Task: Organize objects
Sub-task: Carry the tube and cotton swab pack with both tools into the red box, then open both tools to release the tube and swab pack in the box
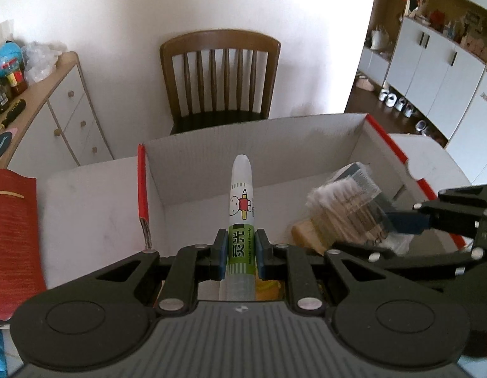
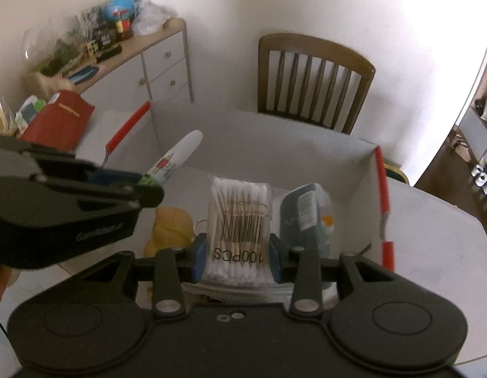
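Observation:
My left gripper [image 1: 240, 253] is shut on a white and green highlighter pen [image 1: 241, 208] and holds it over the open white cardboard box [image 1: 212, 157]. It shows in the right wrist view [image 2: 145, 186] too, at the left, with the pen [image 2: 177, 157] pointing up and right. My right gripper [image 2: 237, 256] is shut on a clear pack of cotton swabs [image 2: 240, 220] above the box [image 2: 353, 170]; the pack [image 1: 347, 211] shows blurred in the left wrist view, held by the right gripper [image 1: 407, 220].
Inside the box lie a yellow object [image 2: 171, 223] and a dark blue packet [image 2: 306, 214]. A red bag [image 1: 13, 236] stands left of the box. A wooden chair [image 1: 219, 78] stands behind the white table [image 2: 432, 245]. A cluttered sideboard [image 1: 54, 94] is at the left.

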The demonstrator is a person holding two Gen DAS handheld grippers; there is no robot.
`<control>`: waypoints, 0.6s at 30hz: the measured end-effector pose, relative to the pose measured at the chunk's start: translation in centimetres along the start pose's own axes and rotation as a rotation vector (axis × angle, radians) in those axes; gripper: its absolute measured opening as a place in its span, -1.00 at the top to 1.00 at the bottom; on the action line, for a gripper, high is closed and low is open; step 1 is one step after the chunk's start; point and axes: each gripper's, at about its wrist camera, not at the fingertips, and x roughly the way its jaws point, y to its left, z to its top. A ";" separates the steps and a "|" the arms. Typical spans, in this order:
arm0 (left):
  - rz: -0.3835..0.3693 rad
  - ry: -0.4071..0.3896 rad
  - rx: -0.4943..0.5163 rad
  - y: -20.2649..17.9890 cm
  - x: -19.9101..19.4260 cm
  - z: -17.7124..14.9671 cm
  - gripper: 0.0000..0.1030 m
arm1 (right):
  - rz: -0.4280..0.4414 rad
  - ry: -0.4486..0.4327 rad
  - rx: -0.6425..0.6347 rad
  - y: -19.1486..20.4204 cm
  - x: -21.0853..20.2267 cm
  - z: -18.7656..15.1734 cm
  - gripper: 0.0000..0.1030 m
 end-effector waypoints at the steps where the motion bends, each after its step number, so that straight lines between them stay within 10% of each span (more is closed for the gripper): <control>1: 0.002 0.009 0.000 0.1 0.4 0.1 0.68 | -0.001 0.005 -0.006 0.2 0.3 0.0 0.27; 18: 0.020 0.107 -0.002 0.0 3.5 -0.7 0.68 | -0.020 0.045 -0.012 0.2 2.0 -0.8 0.21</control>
